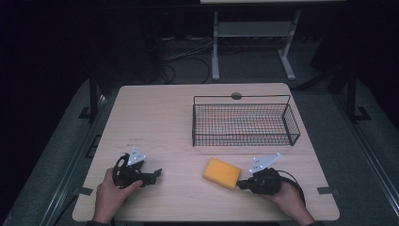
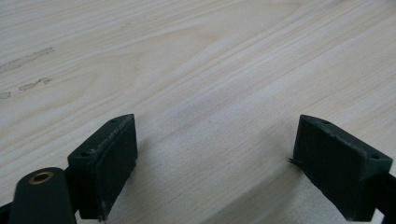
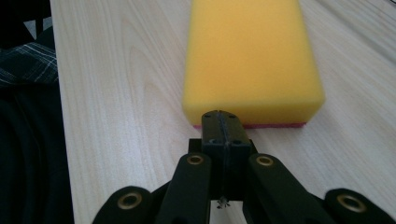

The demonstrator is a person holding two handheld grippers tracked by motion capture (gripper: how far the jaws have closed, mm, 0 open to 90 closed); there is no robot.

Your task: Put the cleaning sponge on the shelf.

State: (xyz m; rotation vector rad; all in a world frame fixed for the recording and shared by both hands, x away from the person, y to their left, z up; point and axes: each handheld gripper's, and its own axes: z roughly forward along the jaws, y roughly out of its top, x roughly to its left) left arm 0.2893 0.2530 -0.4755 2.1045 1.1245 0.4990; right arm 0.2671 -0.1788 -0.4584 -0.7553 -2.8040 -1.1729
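While the right gripper (image 1: 243, 184) lies low on the counter (image 1: 160, 117) with its jaws pressed together on nothing, their tips sit just short of the yellow sponge (image 1: 221, 173), at about 4 o'clock from it. That sponge lies flat at 6 o'clock of the wire basket (image 1: 244, 141), near it but apart. At 9 o'clock of the sponge, well apart, the left gripper (image 1: 157, 174) rests with its jaws spread wide over bare wood.
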